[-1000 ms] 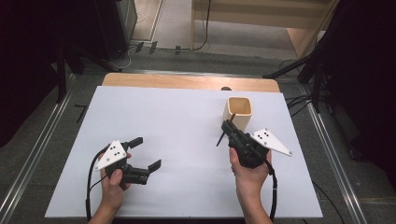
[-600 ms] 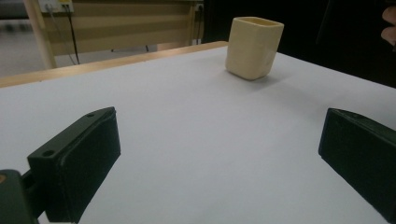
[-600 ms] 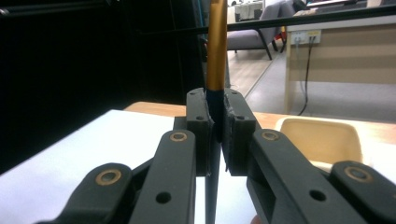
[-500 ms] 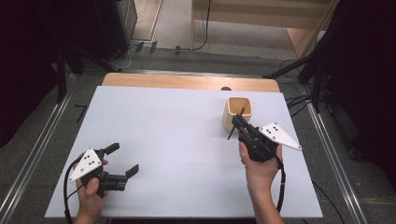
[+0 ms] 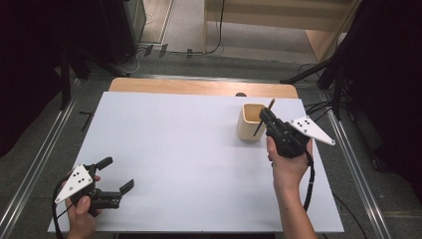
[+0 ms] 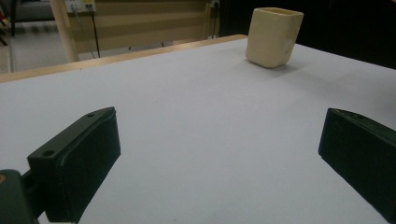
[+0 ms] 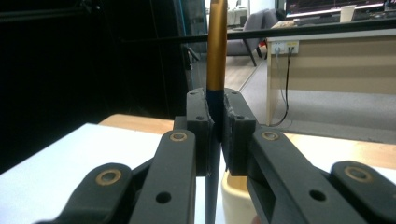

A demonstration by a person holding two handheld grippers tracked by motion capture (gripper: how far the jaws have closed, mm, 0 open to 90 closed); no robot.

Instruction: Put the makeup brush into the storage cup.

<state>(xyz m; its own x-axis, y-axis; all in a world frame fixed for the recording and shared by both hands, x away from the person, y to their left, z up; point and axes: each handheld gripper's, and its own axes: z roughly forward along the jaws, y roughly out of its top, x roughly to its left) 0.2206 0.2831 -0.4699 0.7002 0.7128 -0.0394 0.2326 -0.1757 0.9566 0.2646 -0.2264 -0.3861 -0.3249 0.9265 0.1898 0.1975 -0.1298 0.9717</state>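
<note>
Right black two-jaw gripper [image 5: 263, 119] is clamped tight on a thin pen-like stick w/ gold upper shaft and dark lower part [image 7: 216, 51]; pads [image 7: 201, 126] press it from both sides. Stick stands near upright in the right gripper view, slanted in the high view, its lower end by the rim of the cream square-ish cup [image 5: 250, 122]; can't tell if the tip is inside the cup, jaws block it. Big white rectangular table sheet [image 5: 189, 149] carries the cup at far right; wooden table edge [image 5: 199, 87] shows behind. Left black gripper [image 5: 117, 174] sits low at near-left corner, well apart from cup, jaws spread wide, nothing btw them. Stick's top is cut off in the right gripper view.
</note>
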